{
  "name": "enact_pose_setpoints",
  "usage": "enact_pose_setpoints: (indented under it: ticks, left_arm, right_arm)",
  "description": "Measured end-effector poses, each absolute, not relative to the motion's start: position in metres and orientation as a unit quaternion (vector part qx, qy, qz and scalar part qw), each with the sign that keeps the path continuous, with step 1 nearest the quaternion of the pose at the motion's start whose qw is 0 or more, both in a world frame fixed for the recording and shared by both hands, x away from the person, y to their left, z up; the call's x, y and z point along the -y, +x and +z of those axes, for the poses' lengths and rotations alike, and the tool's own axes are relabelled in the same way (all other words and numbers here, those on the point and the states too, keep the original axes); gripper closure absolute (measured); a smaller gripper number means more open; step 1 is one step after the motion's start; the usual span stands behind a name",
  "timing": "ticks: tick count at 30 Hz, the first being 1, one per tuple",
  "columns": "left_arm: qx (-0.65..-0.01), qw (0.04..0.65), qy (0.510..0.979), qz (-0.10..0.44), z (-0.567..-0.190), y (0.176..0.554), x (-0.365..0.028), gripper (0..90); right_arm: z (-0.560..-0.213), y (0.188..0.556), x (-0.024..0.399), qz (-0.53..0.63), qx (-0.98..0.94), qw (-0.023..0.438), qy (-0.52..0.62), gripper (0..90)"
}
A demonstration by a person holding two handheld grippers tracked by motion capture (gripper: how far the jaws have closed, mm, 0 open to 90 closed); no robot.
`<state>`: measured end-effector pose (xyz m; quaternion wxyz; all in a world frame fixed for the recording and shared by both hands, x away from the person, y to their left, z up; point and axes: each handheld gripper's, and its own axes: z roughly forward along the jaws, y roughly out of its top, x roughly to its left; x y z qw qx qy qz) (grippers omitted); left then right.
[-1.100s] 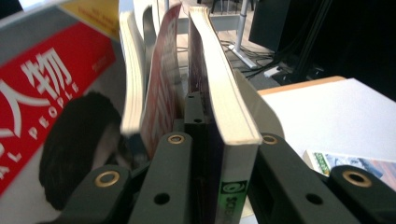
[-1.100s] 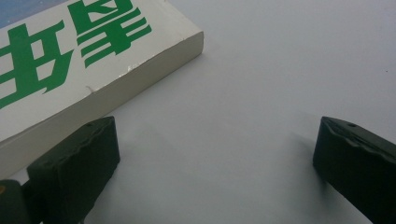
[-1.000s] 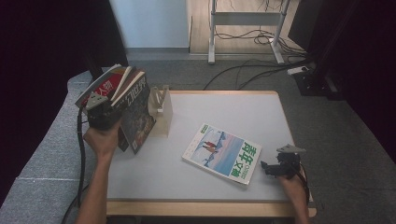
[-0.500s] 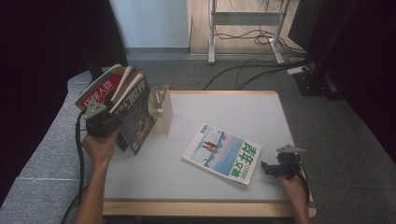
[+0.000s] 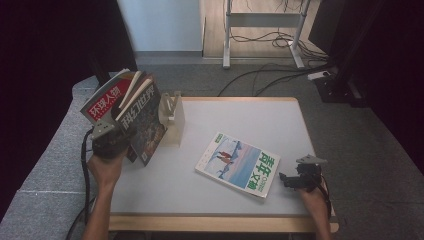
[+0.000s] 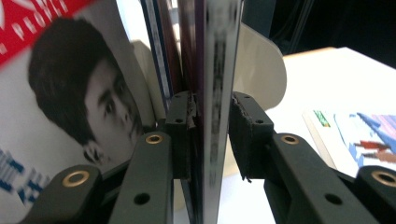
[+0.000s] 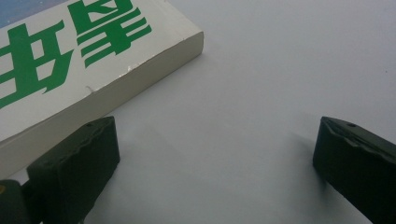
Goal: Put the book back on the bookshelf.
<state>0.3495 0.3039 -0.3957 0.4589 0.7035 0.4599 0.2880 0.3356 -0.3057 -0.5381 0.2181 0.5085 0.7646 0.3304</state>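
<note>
High view shows my left gripper (image 5: 112, 137) at the left edge of the table (image 5: 240, 120), where I stand the dark magazine (image 5: 145, 120) up against the clear bookend (image 5: 172, 112) with the other magazines (image 5: 107, 97) so they stay tidy. My jaws have just been opening with its spine between them, one pad still touching, the other off. Its long side points up, leaning left; my right gripper (image 5: 295, 179) rests open and empty by the flat green-lettered book (image 5: 239, 164).
</note>
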Motion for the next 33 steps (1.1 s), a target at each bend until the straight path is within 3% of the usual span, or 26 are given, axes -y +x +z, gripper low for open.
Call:
enact_pose_setpoints:
  ticks: [16,21,33]
  left_arm:
    - [-0.475,0.432,0.721,0.261,-0.439,0.331,-0.31,75.1]
    - [-0.478,0.43,0.72,0.262,-0.443,0.328,-0.31,81.8]
    - [-0.489,0.429,0.713,0.263,-0.442,0.344,-0.305,83.0]
  right_arm:
    - [-0.538,0.336,0.306,0.331,-0.765,0.218,0.509,0.1]
    - [-0.538,0.336,0.306,0.331,-0.765,0.218,0.509,0.1]
    - [-0.538,0.336,0.306,0.331,-0.765,0.218,0.509,0.1]
